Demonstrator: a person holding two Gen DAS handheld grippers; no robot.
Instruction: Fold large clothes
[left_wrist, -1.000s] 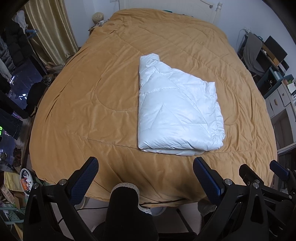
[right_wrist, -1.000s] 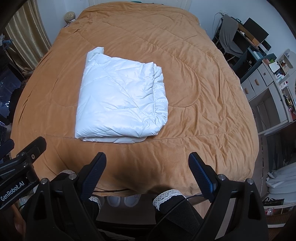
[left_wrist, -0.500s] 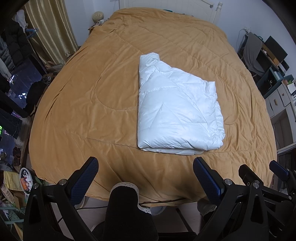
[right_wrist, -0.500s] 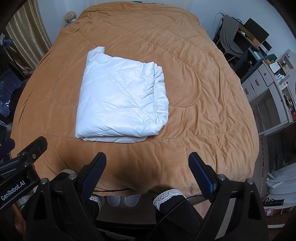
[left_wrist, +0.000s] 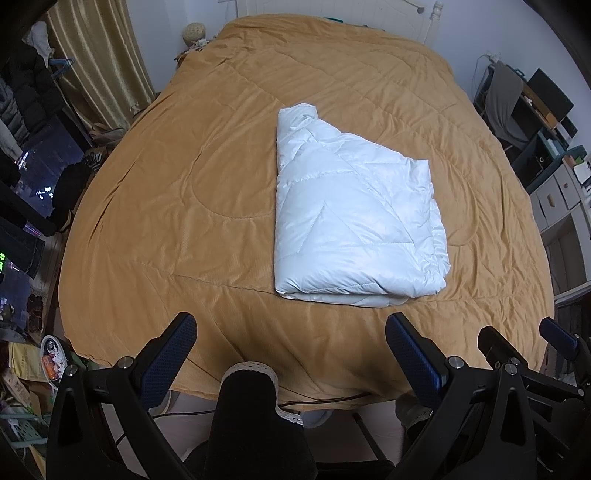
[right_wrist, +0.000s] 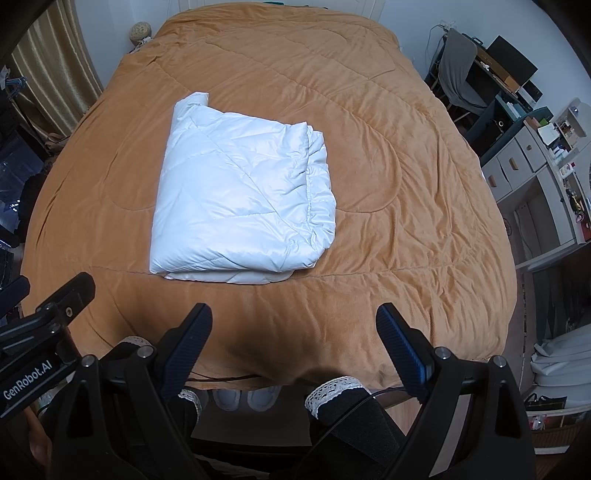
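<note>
I see the white duvet (left_wrist: 354, 218) folded into a thick, puffy rectangle, glossy and quilted in stitched panels, with one corner bunched into a small roll at its far end; its layered edges stack up on the side toward my right claw (right_wrist: 293, 338). It lies ahead of both claws, well apart from them; from the left claw (left_wrist: 290, 349) it sits ahead and a little right, from the right claw ahead and a little left. Both claws hang empty over the near edge of the bed (left_wrist: 155, 206), jaws spread wide, nothing between the ribbed blue pads (right_wrist: 400, 345); the frames are black plastic with silver bolts.

The bed cover is ochre, soft and finely ribbed like corduroy, quilted in long seams and curved arcs, creased all over; it drapes past the foot of the bed just under the claws. Below them I see dark legs with white lace cuffs (right_wrist: 332, 387) and pale shoes on the floor.

Left of the claws hangs a gold curtain (left_wrist: 99, 62) with dark clothes beside it; right of them stand a chair draped in grey (right_wrist: 458, 70), a cluttered desk and pale drawers (right_wrist: 517, 162); a white headboard shows beyond the bed.

The left claw's body, seen from the right wrist, reads "GenRobot.AI" (right_wrist: 27, 380).
</note>
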